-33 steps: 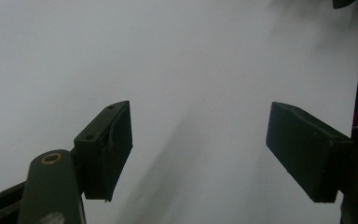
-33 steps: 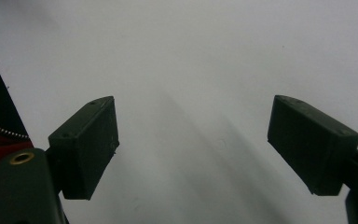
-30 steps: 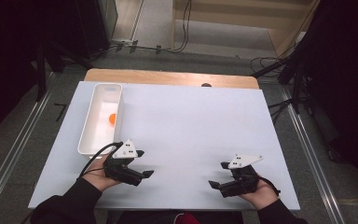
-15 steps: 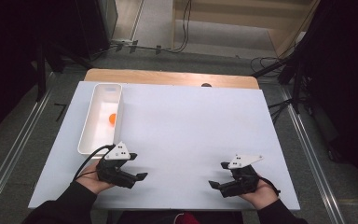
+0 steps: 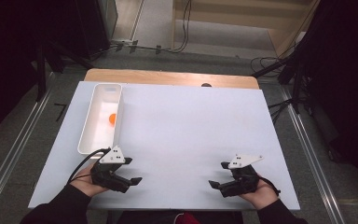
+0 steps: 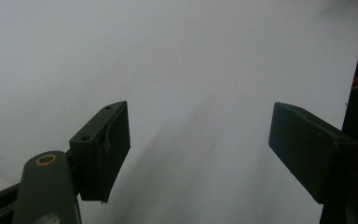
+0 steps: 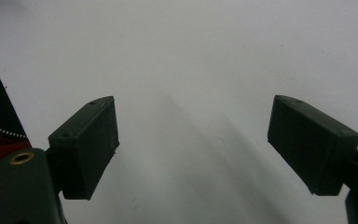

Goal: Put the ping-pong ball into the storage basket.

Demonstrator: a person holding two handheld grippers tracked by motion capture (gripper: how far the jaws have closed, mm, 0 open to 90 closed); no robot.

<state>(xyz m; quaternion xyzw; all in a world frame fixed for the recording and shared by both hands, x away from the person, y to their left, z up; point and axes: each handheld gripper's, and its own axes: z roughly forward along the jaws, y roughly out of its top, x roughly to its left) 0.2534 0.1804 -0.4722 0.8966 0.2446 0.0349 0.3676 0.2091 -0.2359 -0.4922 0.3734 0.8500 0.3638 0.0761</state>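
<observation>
A long white tray lies along the left side of the white table, with a small orange ball in it. My left gripper rests in a hand near the front edge, just below the tray, pointing right; its jaws stand wide apart with nothing between them. My right gripper sits in the other hand at the front right, pointing left, also open and empty. Both gripper views look onto bare white tabletop.
A wooden strip runs along the table's far edge, with a dark round spot on it. Metal rails flank the table on the floor. Cables lie beyond the far side.
My left gripper has drifted a little to the left and toward the front edge. The right gripper has stayed put.
</observation>
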